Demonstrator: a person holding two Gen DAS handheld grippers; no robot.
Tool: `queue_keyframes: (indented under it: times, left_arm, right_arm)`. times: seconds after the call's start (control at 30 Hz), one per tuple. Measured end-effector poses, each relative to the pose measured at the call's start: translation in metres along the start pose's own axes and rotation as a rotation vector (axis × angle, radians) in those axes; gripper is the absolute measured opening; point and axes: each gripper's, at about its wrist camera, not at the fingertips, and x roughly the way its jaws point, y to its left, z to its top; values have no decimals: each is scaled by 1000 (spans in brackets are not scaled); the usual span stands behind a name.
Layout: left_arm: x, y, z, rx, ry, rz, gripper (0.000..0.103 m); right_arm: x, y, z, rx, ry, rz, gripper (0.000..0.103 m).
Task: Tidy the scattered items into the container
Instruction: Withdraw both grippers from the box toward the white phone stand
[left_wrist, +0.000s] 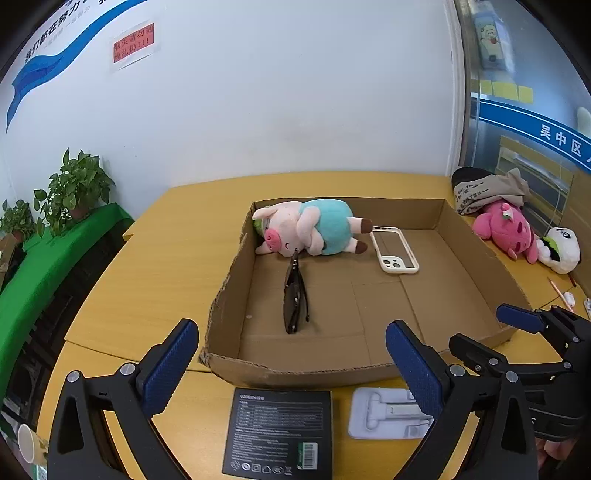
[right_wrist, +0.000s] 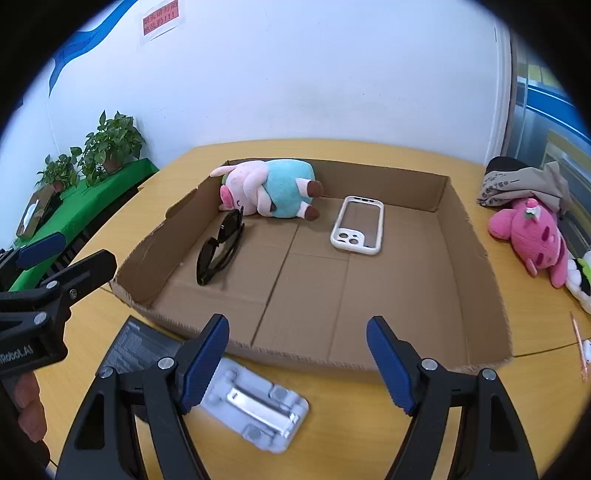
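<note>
A shallow cardboard tray (left_wrist: 229, 291) (right_wrist: 476, 236) sits on the yellow table. Inside lie a pink pig plush in blue (left_wrist: 310, 227) (right_wrist: 273, 188), dark sunglasses (left_wrist: 294, 295) (right_wrist: 221, 247) and a white phone case (left_wrist: 394, 250) (right_wrist: 357, 225). In front of the tray lie a black box (left_wrist: 279, 432) (right_wrist: 138, 349) and a white plastic insert holding a metal part (left_wrist: 388, 413) (right_wrist: 258, 406). My left gripper (left_wrist: 291, 365) is open and empty above the black box. My right gripper (right_wrist: 297, 360) is open and empty above the white insert; it also shows in the left wrist view (left_wrist: 480, 332).
A pink plush (left_wrist: 508, 229) (right_wrist: 535, 240), a white plush (left_wrist: 559, 249) and a folded bag (left_wrist: 487, 192) (right_wrist: 524, 181) lie at the table's right. A pen (right_wrist: 578, 343) lies near the right edge. Potted plants (left_wrist: 74, 188) stand on a green shelf to the left.
</note>
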Motion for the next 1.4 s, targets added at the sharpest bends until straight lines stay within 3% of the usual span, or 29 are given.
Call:
queue_keyframes:
  times: [0.37,0.7,0.87,0.97,1.1,1.3,1.4]
  left_arm:
    - [-12,-10,-9,-12,1,-7,103]
    - [-6,-21,-15,-7,35,-40,103]
    - [2,-29,-22,5,71,-97,103]
    - [13,-35,-31,16,118,-128,103]
    - [32,-39,-47,5,198,-169,103]
    - [50,-44,-64,5,267,-192,102]
    - [55,-44,-68,3,284,-198,101]
  right_arm:
    - [-20,-6,-3,-16,-29,-9,77]
    - [-15,-11,-10,-1,-2,34,77]
    - [-12,-22,-18,24,11,67,77]
    - [-5,-33,-31,27,39,93,77]
    - [20,-45,-57,55,144,148,77]
    - [54,-32,-83,62,233,202,77]
    - [67,-22,-87,56,232,218,77]
